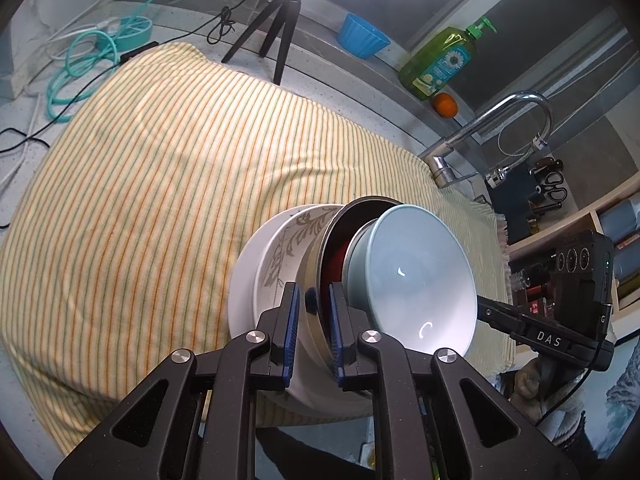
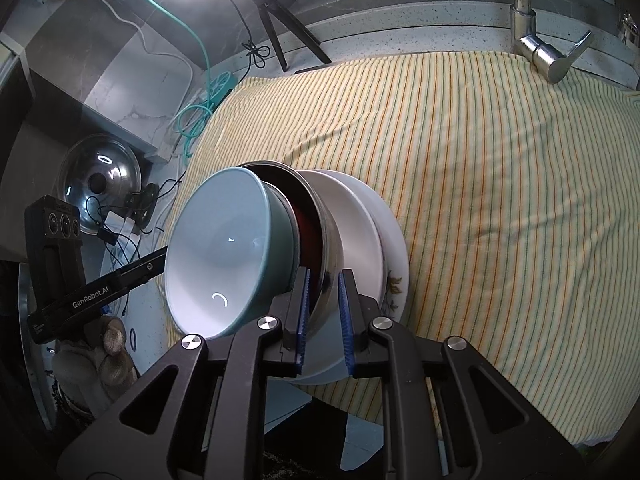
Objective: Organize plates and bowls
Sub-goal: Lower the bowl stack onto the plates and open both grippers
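Note:
A nested stack stands near the front edge of the striped cloth [image 1: 160, 184]: a blue-grey bowl [image 1: 416, 272] [image 2: 224, 248] on top, inside a steel bowl [image 1: 313, 268] [image 2: 331, 248] with a dark red inside. Under these are a white bowl [image 2: 354, 220] and a leaf-patterned white plate [image 1: 280, 248] [image 2: 396, 280]. My left gripper [image 1: 314, 308] is shut on one side of the steel bowl's rim. My right gripper [image 2: 323, 304] is shut on the opposite side. I cannot tell whether the stack rests on the cloth.
A chrome tap [image 1: 444, 160] [image 2: 544, 52] stands at the cloth's far corner. Behind it are a green soap bottle [image 1: 444, 60], an orange [image 1: 446, 105] and a blue cup [image 1: 362, 40]. A black tripod [image 1: 276, 28], teal hose [image 1: 80, 68] and steel lid [image 2: 100, 180] lie off the cloth.

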The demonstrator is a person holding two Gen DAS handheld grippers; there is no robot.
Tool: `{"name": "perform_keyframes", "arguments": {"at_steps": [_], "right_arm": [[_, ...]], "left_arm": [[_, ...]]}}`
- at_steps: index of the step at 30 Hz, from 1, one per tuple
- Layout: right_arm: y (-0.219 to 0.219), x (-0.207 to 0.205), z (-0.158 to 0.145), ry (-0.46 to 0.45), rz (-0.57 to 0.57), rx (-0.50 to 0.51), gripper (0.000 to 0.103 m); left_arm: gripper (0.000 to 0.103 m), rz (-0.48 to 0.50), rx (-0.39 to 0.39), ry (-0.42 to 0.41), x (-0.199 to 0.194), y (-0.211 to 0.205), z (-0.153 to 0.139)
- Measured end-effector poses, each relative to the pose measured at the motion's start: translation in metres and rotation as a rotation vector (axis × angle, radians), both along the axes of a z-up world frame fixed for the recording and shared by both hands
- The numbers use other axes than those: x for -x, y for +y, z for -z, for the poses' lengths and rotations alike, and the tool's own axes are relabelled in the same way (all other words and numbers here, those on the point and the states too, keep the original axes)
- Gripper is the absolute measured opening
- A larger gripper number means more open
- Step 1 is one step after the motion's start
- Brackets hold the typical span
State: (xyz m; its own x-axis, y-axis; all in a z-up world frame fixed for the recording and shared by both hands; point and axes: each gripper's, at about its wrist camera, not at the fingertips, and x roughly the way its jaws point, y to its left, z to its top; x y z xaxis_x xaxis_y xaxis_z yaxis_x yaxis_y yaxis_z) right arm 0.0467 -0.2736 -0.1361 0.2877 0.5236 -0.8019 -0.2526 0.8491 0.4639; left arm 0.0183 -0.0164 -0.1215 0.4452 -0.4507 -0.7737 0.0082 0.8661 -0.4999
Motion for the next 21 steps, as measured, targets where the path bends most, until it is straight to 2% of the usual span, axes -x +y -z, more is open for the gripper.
{"name": "perform_keyframes", "arguments": {"at_steps": [4,7,10,12,18,21], "right_arm": [[-0.004,0.000,-0.004,-0.017,0.006,0.000,0.034],[-0.006,0.000,-0.008,-0.029,0.006,0.003,0.036],[-0.010,0.001,-0.011,-0.042,0.011,0.005,0.047],[-0.013,0.002,-0.014,-0.053,0.014,0.010,0.048],[-0.021,0.004,-0.021,-0.081,0.021,0.027,0.049],[-0.025,0.007,-0.024,-0.097,0.022,0.031,0.054]], "left_arm": [[0.016,-0.005,-0.003,-0.009,0.001,0.001,-0.003],[0.016,-0.006,-0.006,-0.017,0.002,0.002,-0.006],[0.017,-0.013,-0.009,-0.023,0.002,0.004,-0.009],[0.025,-0.017,-0.012,-0.028,0.002,0.005,-0.011],[0.025,-0.020,-0.038,-0.048,0.007,0.007,-0.019],[0.027,-0.013,-0.063,-0.062,0.011,0.003,-0.023]]}}
